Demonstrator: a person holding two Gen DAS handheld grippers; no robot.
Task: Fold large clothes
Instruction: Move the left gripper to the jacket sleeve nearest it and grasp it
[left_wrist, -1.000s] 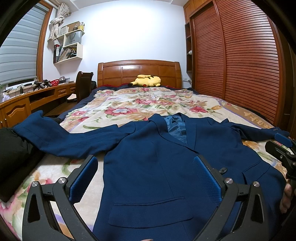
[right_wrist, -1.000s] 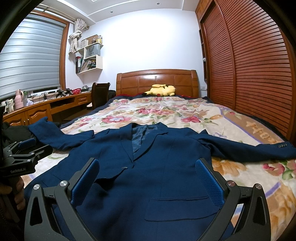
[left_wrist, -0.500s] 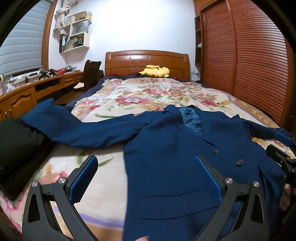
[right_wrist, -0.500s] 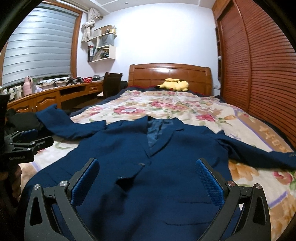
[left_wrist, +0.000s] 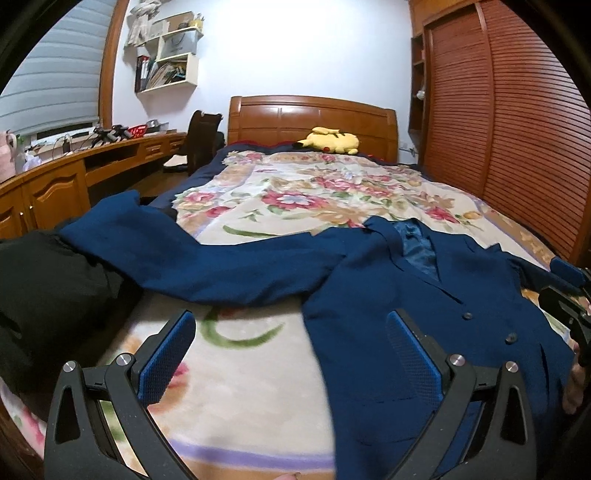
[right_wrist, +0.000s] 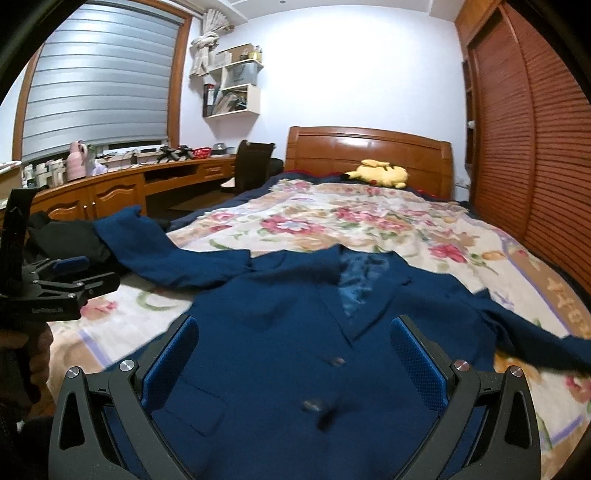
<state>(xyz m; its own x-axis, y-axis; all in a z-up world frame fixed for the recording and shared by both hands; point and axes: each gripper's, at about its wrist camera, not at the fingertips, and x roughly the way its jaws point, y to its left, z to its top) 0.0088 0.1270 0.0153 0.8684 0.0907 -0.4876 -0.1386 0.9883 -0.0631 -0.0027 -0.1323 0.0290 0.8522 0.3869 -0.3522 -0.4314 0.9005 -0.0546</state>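
**Around the bedroom**

A floral blanket (left_wrist: 280, 206) is covering the bed, and a yellow plush toy (left_wrist: 330, 140) is lying at its far end against the wooden headboard (right_wrist: 369, 151). A dark bundle of cloth (left_wrist: 44, 295) is sitting at the bed's left edge. A long wooden desk (right_wrist: 122, 188) is running along the left wall under a lowered grey blind (right_wrist: 99, 77), with a dark chair (right_wrist: 251, 166) standing at its far end. White wall shelves (left_wrist: 170, 62) are holding books and boxes. Slatted wooden wardrobe doors (right_wrist: 528, 122) are lining the right wall.
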